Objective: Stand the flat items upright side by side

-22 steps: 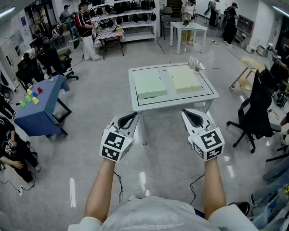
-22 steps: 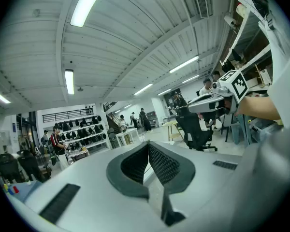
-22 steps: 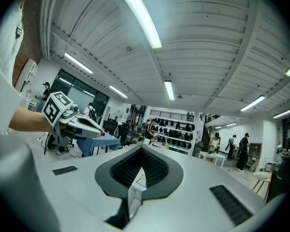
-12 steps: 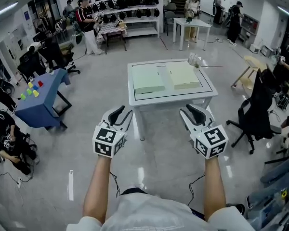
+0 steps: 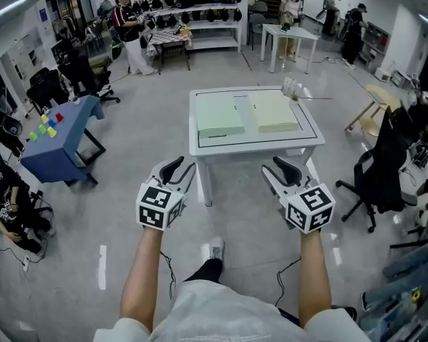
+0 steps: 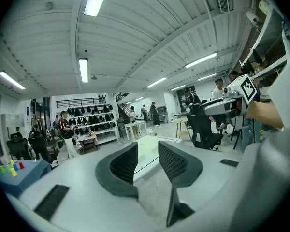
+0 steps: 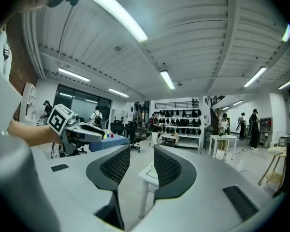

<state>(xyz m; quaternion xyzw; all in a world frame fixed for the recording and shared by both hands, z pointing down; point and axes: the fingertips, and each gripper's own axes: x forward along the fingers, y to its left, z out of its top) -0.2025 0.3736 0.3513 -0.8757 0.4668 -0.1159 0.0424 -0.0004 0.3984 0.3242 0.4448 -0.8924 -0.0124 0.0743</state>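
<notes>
Two flat pale green items lie side by side on a white table [image 5: 200, 150]: the left flat item [image 5: 219, 117] and the right flat item [image 5: 272, 111]. Both are a good step ahead of me. In the head view my left gripper [image 5: 180, 169] and my right gripper [image 5: 279, 168] are held out over the floor, short of the table's near edge. Each stands open with a gap between its jaws and nothing in it. The left gripper view shows the table [image 6: 152, 146] between its jaws, the right gripper view a corner of the table [image 7: 150, 174].
A blue table [image 5: 60, 135] with small coloured blocks stands at the left. A black office chair [image 5: 385, 166] is at the right, and a wooden stool [image 5: 371, 98] behind it. A glass object [image 5: 291, 89] sits at the white table's far right corner. People and shelves fill the back.
I have stepped closer to the white table; a foot now shows on the floor below. Both grippers stay held out in front, still open and empty.
</notes>
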